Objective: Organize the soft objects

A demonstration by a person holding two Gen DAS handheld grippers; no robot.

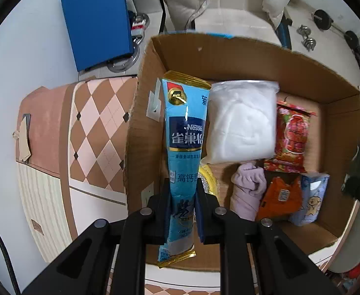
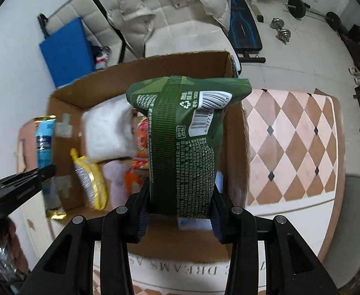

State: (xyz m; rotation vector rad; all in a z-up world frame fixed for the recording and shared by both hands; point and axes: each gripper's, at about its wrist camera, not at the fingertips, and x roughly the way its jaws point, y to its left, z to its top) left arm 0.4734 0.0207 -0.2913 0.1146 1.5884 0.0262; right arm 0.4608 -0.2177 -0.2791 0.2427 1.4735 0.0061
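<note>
The blue Nestle pouch (image 1: 183, 157) hangs pinched near its lower end in the left gripper (image 1: 182, 211), whose jaws are drawn narrow on the pack, and it stands over the left wall of the cardboard box (image 1: 229, 56). The green packet (image 2: 183, 147) sits clamped low down in the right gripper (image 2: 180, 211), jaws squeezed against its sides, over the box's right wall, with its top bulging forward.

Inside the box, the white bag (image 1: 241, 123) lies toward the far wall, the red snack pack (image 1: 293, 137) just to its right, and the lilac cloth (image 1: 248, 189), orange packet (image 1: 280, 196) and pale blue printed pack (image 1: 312, 199) line the near side. A yellow pack (image 2: 90, 182) lies by the left wall, under the blue pouch.

The risk, as I judge it, is the grip on both soft packs. Each is held by one end, so the free length may flop or swing and catch on the box's wall on the way in. The blue pouch is partly outside the left wall, so if let go here it could slide down onto the checked table (image 1: 96, 132). The green packet is bulky and the floor of the box is crowded near the right wall, so it may land on the pale blue printed pack and tip. Both grippers work over one box and could knock together.
</note>
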